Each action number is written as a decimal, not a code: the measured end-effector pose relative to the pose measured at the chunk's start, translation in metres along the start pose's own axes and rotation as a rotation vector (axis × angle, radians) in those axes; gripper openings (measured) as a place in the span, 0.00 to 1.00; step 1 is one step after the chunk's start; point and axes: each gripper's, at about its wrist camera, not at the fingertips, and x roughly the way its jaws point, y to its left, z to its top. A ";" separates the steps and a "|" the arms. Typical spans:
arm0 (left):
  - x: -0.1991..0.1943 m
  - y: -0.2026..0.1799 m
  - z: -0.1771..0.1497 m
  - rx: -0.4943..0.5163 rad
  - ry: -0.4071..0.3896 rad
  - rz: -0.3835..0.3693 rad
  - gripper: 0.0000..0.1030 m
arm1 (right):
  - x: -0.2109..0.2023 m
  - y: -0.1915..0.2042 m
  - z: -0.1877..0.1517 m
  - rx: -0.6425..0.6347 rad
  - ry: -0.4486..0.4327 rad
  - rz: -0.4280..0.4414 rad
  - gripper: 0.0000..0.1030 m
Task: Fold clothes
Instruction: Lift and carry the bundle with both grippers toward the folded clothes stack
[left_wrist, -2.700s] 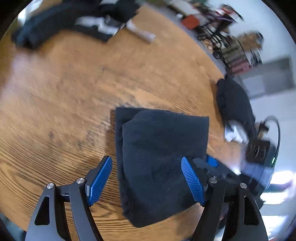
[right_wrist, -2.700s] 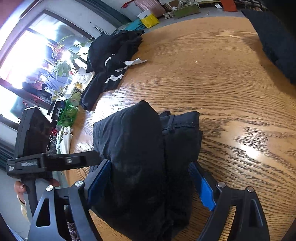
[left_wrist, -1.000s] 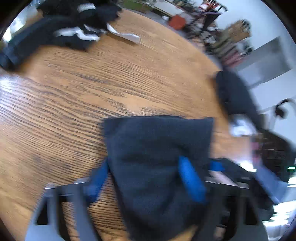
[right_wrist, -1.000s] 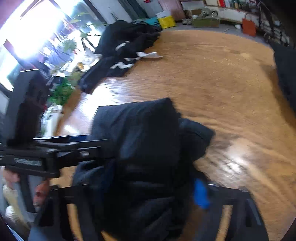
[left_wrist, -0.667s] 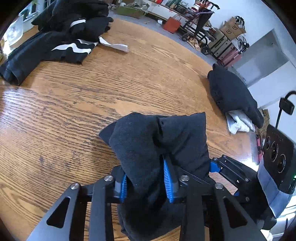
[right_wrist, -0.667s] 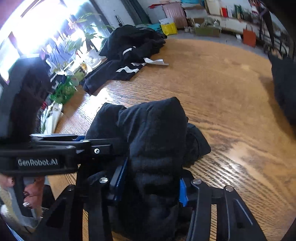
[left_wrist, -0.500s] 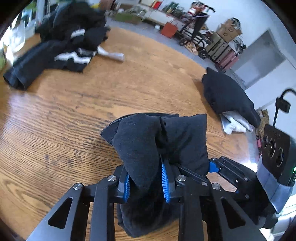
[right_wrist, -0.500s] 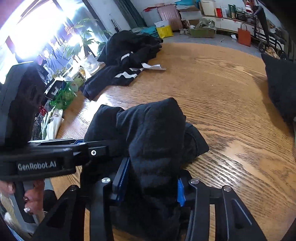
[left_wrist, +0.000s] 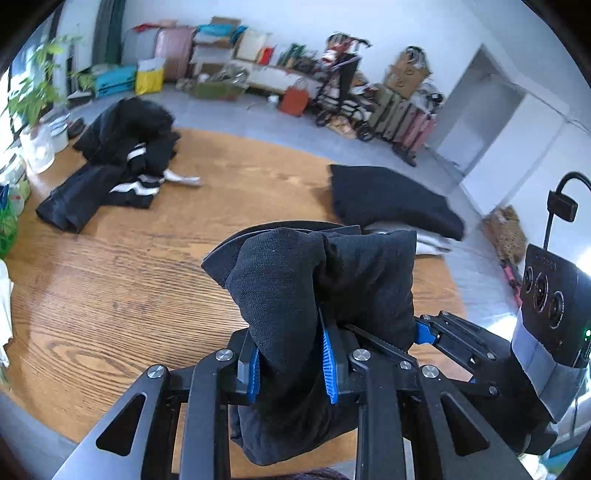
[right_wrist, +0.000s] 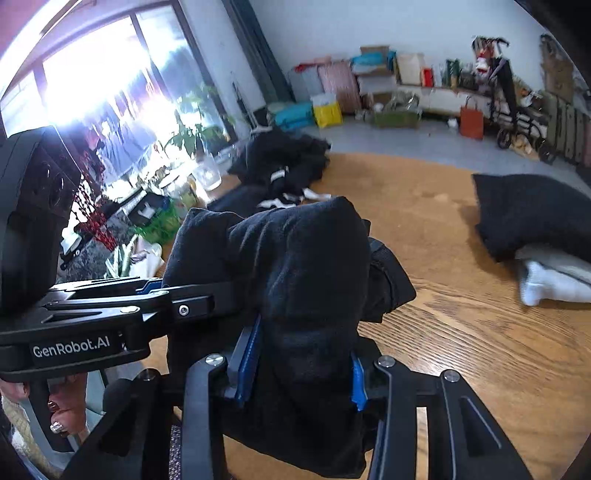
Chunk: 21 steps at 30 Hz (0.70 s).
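Only right wrist view shows fingers beneath left tongs

- "GenRobot.AI" stood in white letters on the black body of my left gripper, as my right wrist camera saw it.
- I could read no other text; the boxes and bags by the wall were too blurred.
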 end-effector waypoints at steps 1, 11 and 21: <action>-0.005 -0.010 -0.002 0.015 -0.003 -0.020 0.26 | -0.012 0.002 -0.003 0.006 -0.016 -0.014 0.43; -0.008 -0.132 0.003 0.204 0.022 -0.133 0.26 | -0.138 -0.032 -0.044 0.129 -0.183 -0.164 0.43; 0.065 -0.219 0.098 0.309 0.071 -0.136 0.26 | -0.159 -0.131 0.002 0.214 -0.257 -0.211 0.43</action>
